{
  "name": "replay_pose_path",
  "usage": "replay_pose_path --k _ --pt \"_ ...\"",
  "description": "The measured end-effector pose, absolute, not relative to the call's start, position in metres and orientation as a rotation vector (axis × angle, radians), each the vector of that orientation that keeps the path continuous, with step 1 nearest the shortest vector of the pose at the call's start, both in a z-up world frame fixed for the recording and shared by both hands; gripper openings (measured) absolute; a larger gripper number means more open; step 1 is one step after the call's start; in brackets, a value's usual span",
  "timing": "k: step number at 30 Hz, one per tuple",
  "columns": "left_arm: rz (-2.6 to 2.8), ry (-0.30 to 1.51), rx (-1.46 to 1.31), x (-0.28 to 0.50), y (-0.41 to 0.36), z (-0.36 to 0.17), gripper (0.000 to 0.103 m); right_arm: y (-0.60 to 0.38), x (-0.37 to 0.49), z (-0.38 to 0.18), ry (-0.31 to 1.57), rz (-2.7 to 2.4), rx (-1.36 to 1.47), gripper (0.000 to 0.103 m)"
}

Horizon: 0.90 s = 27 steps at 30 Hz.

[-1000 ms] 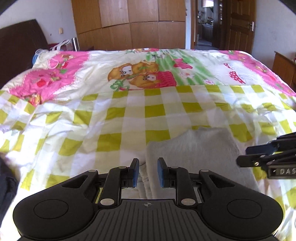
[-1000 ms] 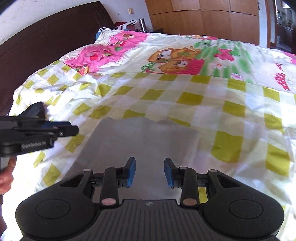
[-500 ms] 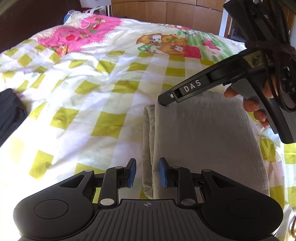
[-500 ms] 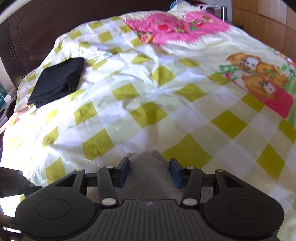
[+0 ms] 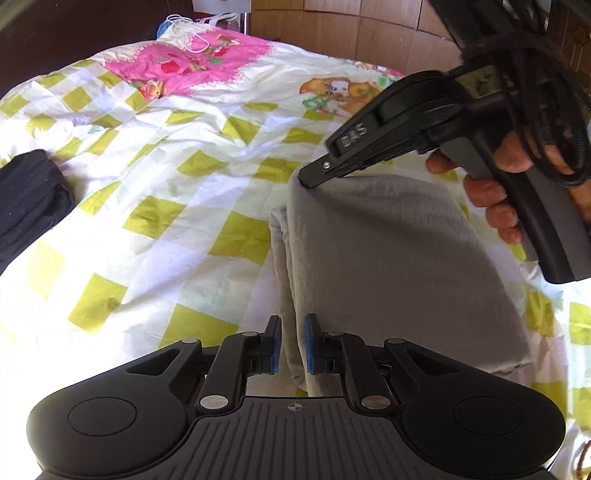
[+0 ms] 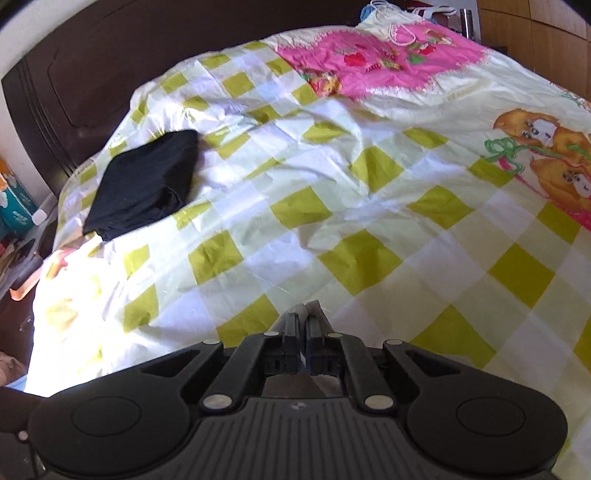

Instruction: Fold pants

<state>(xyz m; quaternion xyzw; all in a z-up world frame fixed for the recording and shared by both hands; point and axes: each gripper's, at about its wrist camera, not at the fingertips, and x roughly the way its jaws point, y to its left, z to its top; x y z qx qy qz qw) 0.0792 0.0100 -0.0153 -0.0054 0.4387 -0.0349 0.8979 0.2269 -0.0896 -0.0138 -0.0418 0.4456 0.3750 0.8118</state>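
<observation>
Folded grey pants (image 5: 391,258) lie on the checked bedspread (image 5: 166,206). My left gripper (image 5: 292,345) is open, its blue pads either side of the near left edge of the pants without pinching. My right gripper (image 5: 310,179) comes in from the right and is shut on the far left corner of the pants. In the right wrist view the right gripper (image 6: 303,328) is shut with a bit of grey pants cloth (image 6: 308,308) pinched between the tips.
A folded black garment (image 6: 144,182) lies on the bed's left side; it also shows in the left wrist view (image 5: 27,203). A dark headboard (image 6: 92,74) stands behind it. Clutter (image 6: 14,206) lies beside the bed. Wooden wardrobes (image 5: 351,29) stand at the back.
My right gripper has closed on the far left corner of the pants. My left gripper has tilted down closer to the pants' near edge and stays open.
</observation>
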Motion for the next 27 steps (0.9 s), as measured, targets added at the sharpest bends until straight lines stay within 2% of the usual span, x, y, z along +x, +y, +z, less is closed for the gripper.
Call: replay_pose_path --k 3,6,9,13,18,22,27 --pt "-0.032 0.959 0.010 0.078 0.010 -0.038 0.006 -0.072 0.220 -0.050 0.930 0.774 -0.138 0.021" --pt "-0.020 0.982 -0.009 0.074 0.015 -0.043 0.006 -0.068 0.216 -0.047 0.903 0.765 -0.121 0.024" --pt "-0.028 0.974 -0.036 0.069 0.022 -0.029 0.008 -0.077 0.220 -0.029 0.906 0.771 -0.085 0.028" --pt "-0.043 0.913 -0.021 0.063 0.030 0.004 0.010 -0.113 0.212 0.017 0.828 0.778 0.032 0.038" --pt "-0.049 0.796 -0.006 0.076 0.027 0.041 0.011 -0.146 0.182 0.043 0.781 0.752 0.036 0.039" --pt "-0.067 0.716 0.042 0.120 0.006 0.036 0.014 -0.172 0.141 0.026 0.826 0.644 0.011 0.039" --pt "-0.039 0.809 0.032 0.168 -0.005 -0.014 0.014 -0.181 0.089 -0.021 0.994 0.633 0.023 0.039"
